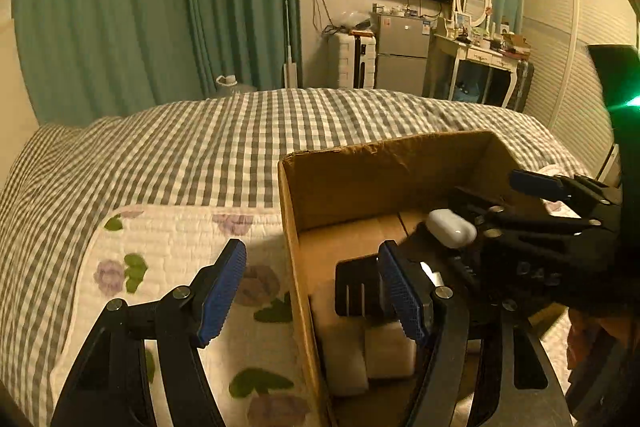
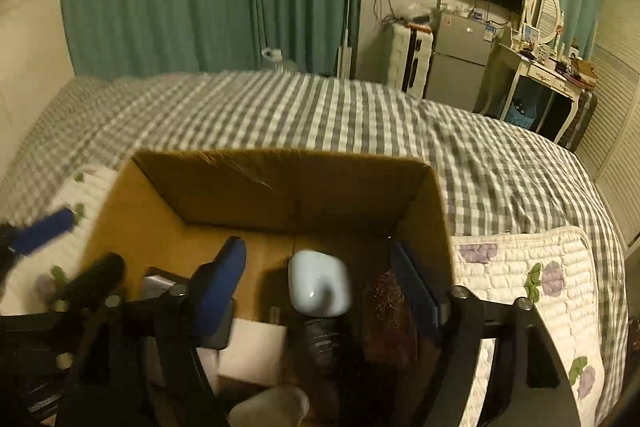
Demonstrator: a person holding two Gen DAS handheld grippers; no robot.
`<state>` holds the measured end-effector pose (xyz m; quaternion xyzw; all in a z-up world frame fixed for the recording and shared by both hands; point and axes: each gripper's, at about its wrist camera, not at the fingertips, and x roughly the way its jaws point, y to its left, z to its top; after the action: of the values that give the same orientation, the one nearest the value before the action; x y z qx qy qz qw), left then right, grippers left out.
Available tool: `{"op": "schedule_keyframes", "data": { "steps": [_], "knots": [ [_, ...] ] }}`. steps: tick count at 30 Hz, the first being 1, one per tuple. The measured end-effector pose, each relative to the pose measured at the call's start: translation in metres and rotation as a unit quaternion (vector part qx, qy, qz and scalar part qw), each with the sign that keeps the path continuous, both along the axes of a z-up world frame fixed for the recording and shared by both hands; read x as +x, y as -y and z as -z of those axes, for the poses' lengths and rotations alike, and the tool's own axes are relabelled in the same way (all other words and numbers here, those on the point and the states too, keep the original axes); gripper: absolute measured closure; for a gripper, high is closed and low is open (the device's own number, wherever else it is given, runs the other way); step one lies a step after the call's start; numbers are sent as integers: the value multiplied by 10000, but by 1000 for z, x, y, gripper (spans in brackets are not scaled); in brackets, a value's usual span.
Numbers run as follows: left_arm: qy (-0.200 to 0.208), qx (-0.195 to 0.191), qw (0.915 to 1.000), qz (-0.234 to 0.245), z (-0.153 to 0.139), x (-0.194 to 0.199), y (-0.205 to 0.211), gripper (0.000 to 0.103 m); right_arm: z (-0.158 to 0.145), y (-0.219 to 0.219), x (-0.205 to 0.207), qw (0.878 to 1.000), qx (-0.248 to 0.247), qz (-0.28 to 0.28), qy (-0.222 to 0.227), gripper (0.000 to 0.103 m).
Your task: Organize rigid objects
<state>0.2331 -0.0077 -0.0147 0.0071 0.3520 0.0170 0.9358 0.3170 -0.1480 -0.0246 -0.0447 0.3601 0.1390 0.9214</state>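
A: White case [image 2: 319,283] location?
B: Over cardboard box [image 2: 280,183] on bed [image 2: 320,115], between right hand-held gripper [image 2: 320,281] pads, untouched, jaws apart.
A: Left hand-held gripper [image 1: 312,287]?
B: Open, empty, astride box wall, nine o'clock.

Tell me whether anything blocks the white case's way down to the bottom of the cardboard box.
Yes. The white case sits between the open pads of the right tool, above a dark ribbed object in the cardboard box. A white block lies beside it. Bare floor shows farther back.
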Motion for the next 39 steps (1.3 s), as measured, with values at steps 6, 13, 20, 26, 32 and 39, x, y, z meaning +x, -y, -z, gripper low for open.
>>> {"op": "schedule_keyframes", "data": {
  "steps": [6,13,20,26,32,39],
  "knots": [
    [362,-22,9993,-104,-68,-44,5,32,-69,22,-51,9990,-146,112,416,27],
    [1118,12,9937,-9,-154,-129,15,31,-159,52,-136,9946,-181,224,1000,27],
    [1430,77,9896,100,-170,-183,25,29,-177,84,-214,9898,180,335,1375,10],
    [1669,316,9855,-19,-149,-205,47,29,-158,87,-235,9866,349,357,1556,0],
    [1382,196,9899,-260,-98,-191,41,29,-111,86,-227,9847,590,274,1615,0],
    [1167,271,9917,-467,-40,-171,23,29,-53,77,-202,9906,327,289,1293,0]
  ]
}}
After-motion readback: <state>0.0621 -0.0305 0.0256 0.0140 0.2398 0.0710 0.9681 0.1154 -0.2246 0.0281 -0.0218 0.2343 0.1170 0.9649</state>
